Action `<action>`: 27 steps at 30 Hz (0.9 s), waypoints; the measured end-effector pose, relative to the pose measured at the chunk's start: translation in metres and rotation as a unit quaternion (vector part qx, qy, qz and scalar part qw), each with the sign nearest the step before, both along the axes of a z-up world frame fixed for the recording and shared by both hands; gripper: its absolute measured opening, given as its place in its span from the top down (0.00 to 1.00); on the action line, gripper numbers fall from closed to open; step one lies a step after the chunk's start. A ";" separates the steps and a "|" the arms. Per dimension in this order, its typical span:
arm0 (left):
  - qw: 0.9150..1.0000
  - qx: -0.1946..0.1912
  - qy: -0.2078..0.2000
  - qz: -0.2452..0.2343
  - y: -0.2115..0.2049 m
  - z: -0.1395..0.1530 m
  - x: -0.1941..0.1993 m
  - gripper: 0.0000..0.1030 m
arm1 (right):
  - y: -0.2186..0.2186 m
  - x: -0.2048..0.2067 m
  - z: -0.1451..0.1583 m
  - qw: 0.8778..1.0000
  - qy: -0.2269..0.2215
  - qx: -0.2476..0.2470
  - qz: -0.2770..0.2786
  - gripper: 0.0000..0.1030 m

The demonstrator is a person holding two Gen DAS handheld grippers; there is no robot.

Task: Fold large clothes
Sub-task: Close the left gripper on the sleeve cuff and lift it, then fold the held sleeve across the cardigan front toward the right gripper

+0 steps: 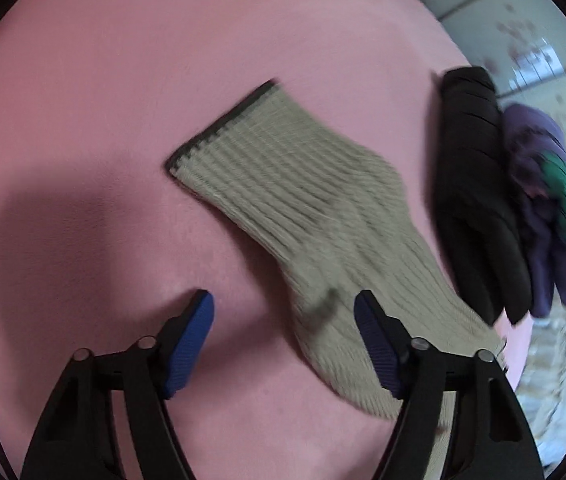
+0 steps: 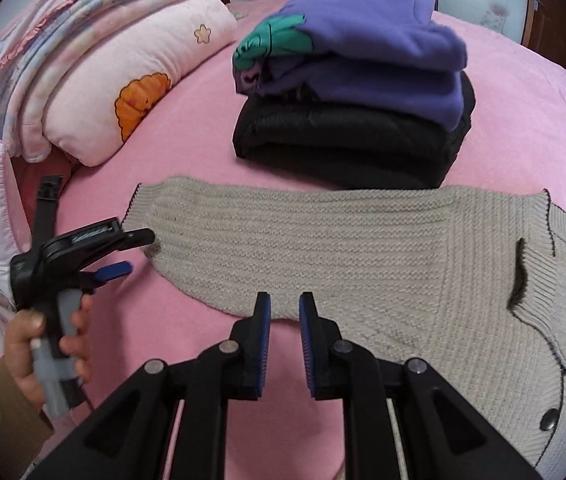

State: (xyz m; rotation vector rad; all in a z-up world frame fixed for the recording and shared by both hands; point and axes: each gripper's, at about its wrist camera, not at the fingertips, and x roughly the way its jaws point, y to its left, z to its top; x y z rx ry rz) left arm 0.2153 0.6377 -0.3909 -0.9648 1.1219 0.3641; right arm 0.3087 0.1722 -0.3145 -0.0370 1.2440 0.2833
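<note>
My bed (image 2: 187, 148) is covered in a pink sheet, and everything I see rests on it. A beige ribbed knit cardigan (image 2: 363, 248) lies spread flat across the near part, one sleeve (image 1: 295, 200) stretched out to the left with its dark-edged cuff flat on the sheet. Just behind the cardigan sits a folded black padded garment (image 2: 347, 144), carrying a folded purple top. At the far left edge, a pink pillow (image 2: 123, 80) with an orange flower print lies on the sheet, well apart from the stack.
</note>
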 end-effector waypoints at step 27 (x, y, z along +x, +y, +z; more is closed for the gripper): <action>0.905 0.133 -0.224 -0.336 -0.332 0.189 0.072 0.94 | -0.195 -0.025 0.049 0.982 -0.057 -0.020 -0.178 0.86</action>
